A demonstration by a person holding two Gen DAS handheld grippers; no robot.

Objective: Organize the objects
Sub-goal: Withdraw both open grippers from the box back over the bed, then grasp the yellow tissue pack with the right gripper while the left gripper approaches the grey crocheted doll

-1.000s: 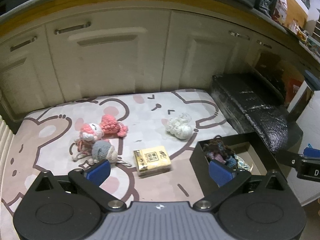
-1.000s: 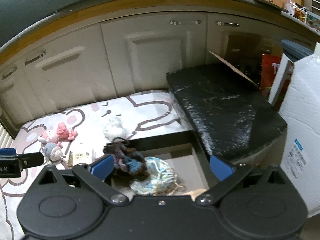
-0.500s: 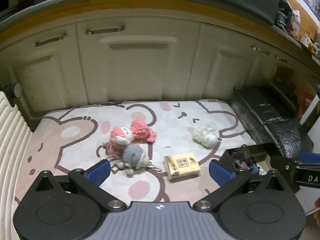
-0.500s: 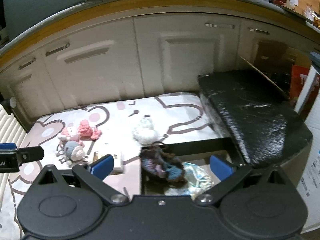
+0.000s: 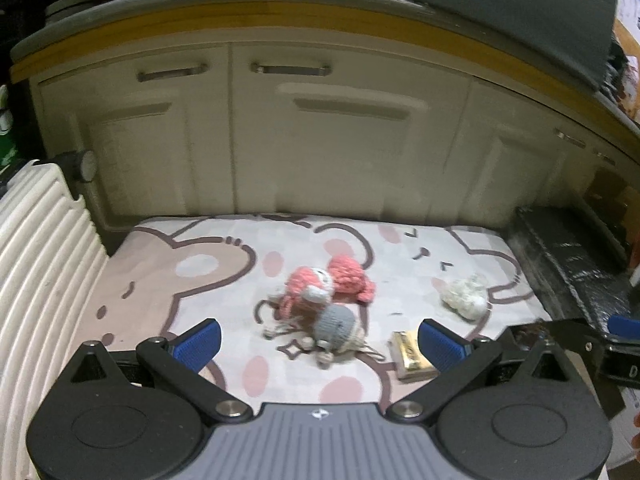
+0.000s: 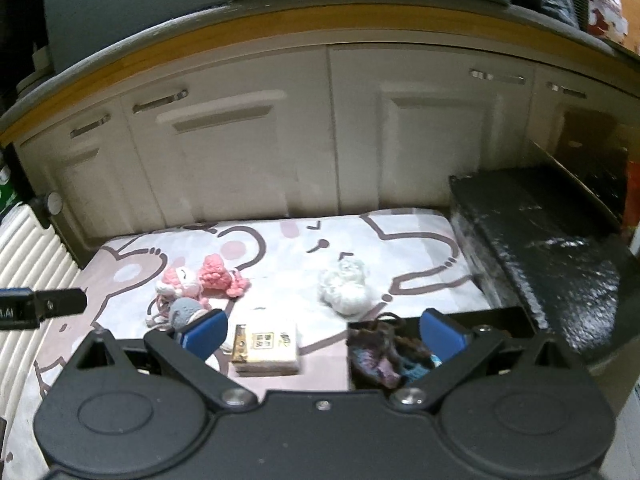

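Swung leftward since earlier, the empty, spread left hand-held gripper (image 5: 318, 340) is being aimed at the grey crocheted toy (image 5: 335, 325) directly ahead; the right hand-held gripper (image 6: 323, 334), also spread, is being kept beside the black box (image 6: 476, 320).

Left gripper (image 5: 318, 338) jaws spread wide, nothing between them, above the cartoon-print mat (image 5: 192, 280). Pink crochet toy (image 5: 320, 286) touches grey crochet toy (image 5: 334, 326). Tissue pack (image 5: 410, 356) partly behind right pad. White crochet toy (image 5: 466, 296) lies apart
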